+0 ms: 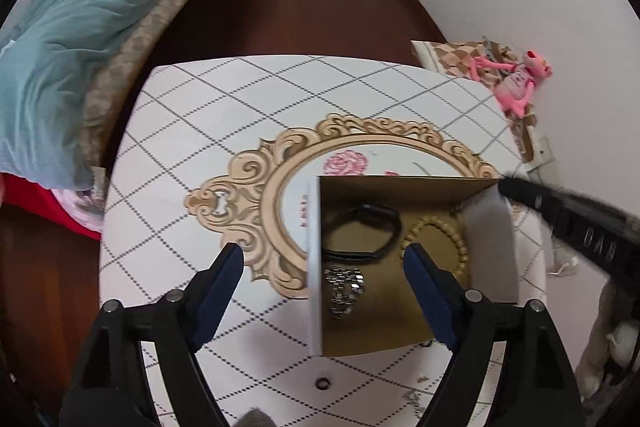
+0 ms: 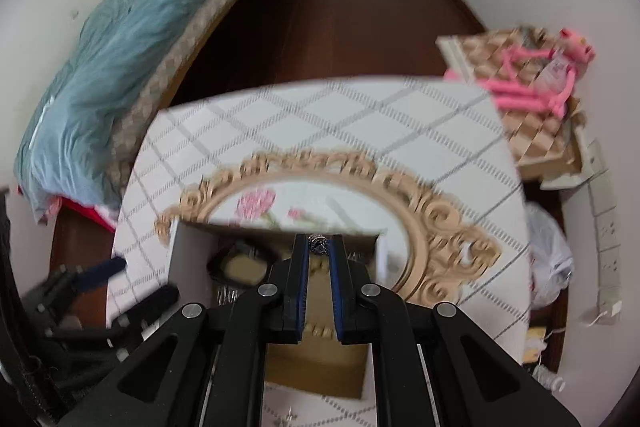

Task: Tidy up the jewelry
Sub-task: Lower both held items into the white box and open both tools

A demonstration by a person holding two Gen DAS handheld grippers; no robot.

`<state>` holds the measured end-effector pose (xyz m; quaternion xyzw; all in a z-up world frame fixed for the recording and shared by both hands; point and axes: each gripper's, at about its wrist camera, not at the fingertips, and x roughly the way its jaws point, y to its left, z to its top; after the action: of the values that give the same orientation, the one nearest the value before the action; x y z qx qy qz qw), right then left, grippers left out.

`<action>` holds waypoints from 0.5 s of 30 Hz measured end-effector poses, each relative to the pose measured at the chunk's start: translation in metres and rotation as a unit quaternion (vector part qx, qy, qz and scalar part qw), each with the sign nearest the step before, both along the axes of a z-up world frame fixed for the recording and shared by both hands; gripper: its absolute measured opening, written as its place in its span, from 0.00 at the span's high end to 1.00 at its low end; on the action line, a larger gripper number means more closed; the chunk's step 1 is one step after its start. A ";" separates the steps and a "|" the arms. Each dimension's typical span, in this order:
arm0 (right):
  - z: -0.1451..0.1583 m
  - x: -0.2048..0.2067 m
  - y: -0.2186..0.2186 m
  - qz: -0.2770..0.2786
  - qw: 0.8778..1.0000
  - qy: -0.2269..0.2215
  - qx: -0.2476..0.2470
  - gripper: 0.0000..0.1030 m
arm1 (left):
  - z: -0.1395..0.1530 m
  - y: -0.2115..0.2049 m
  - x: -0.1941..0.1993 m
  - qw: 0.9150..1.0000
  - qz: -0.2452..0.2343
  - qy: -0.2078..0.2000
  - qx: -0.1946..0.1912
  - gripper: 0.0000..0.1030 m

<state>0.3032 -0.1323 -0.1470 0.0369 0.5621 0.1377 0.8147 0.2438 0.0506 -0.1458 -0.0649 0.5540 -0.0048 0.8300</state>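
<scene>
An open cardboard box (image 1: 360, 335) stands on the white patterned table (image 1: 224, 115). Inside it lie a black band (image 1: 368, 231), a gold bead bracelet (image 1: 440, 239) and a silver link bracelet (image 1: 344, 287). My left gripper (image 1: 323, 253) is open above the box's left wall, nothing between its fingers. My right gripper (image 2: 319, 241) is shut on a small silver ring (image 2: 319, 245) and hangs over the box (image 2: 320, 363). A dark ring (image 1: 322, 383) and a thin silver chain (image 1: 412, 397) lie on the table in front of the box.
A bed with a teal blanket (image 1: 92, 27) runs along the left. A pink plush toy (image 1: 516, 79) lies on cardboard beyond the table's right corner. A white plastic bag (image 2: 552, 259) sits on the floor at right. Dark wooden floor (image 1: 320, 7) lies behind.
</scene>
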 end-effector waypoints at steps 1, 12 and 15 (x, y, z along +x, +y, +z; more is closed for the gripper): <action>-0.006 -0.002 0.000 0.001 1.000 0.016 0.004 0.89 | -0.001 0.001 0.000 1.000 0.003 0.002 0.010 0.11; -0.001 -0.041 -0.021 -0.034 0.999 0.008 -0.010 0.29 | 0.003 0.016 -0.019 0.997 0.041 -0.016 0.058 0.02; 0.000 -0.056 -0.020 -0.038 0.998 -0.008 -0.058 0.05 | 0.004 0.013 -0.027 0.997 0.039 -0.019 0.064 0.02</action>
<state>0.2474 -0.1523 -0.1465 0.0097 0.5609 0.0740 0.8245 0.2164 0.0636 -0.1416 -0.0326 0.5341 0.0617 0.8425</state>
